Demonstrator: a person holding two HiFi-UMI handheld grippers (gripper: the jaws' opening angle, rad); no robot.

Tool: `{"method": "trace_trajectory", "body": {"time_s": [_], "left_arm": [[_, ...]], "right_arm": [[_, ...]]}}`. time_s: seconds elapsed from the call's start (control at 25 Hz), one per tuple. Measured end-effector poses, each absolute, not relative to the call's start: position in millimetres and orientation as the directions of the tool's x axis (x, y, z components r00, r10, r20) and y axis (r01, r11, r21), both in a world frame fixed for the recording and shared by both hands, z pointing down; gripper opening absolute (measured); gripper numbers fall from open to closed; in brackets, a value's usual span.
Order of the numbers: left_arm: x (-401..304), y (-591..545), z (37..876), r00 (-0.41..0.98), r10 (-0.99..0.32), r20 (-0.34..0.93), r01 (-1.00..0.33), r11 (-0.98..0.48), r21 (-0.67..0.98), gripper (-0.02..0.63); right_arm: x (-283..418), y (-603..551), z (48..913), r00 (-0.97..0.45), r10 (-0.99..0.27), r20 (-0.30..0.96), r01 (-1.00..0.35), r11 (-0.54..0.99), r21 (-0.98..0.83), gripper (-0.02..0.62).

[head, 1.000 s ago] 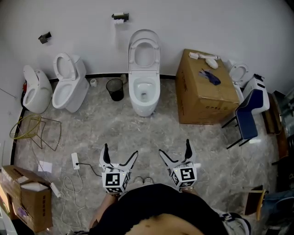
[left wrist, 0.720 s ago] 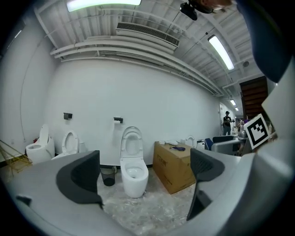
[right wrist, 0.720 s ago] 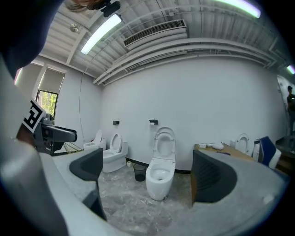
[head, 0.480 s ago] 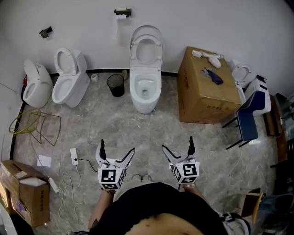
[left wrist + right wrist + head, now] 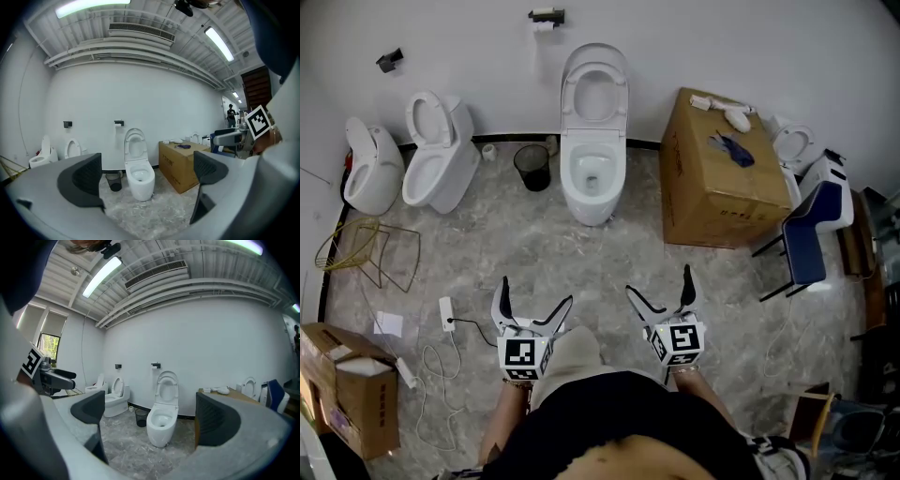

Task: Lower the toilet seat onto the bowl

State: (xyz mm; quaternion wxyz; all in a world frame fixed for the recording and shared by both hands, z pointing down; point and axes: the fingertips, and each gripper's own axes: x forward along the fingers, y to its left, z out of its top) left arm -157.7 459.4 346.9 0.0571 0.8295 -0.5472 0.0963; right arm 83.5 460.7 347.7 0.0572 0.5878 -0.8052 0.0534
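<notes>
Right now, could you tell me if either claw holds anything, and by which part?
Nothing is held; left claw and right claw are both open.

left gripper (image 5: 145, 180) – jaws apart, empty | toilet seat (image 5: 134, 146) – upright

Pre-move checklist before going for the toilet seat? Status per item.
1. Toilet seat raised, not yet lowered: ok.
2. Left tool open, nothing between its jaws: ok.
3. Right tool open, nothing between its jaws: ok.
4. Floor path to the bowl free: ok; bin and cardboard box stand off to the sides.
5. Tools within reach of the seat: not ok, both are well short of it.
6. Seat hinge condition: cannot tell.
</notes>
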Motion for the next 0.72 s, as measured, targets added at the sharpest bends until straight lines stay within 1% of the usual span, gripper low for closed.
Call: {"method": "trace_trajectory", "body": {"time_s": [0.36, 0.72], "left_arm": [[-150, 437, 352, 0.389, -0.891, 0.235, -0.914, -0.406, -0.025, 0.578], [-154, 371, 353, 0.402, -0.891, 0.212, -0.911, -0.413, -0.01, 0.578]], "right_arm": [[101, 440, 350, -0.266, -0.952, 0.155, -0.964, 0.267, -0.017, 0.583], [86, 399, 362, -0.276, -0.944, 0.181, -0.958, 0.285, 0.025, 0.583]]}}
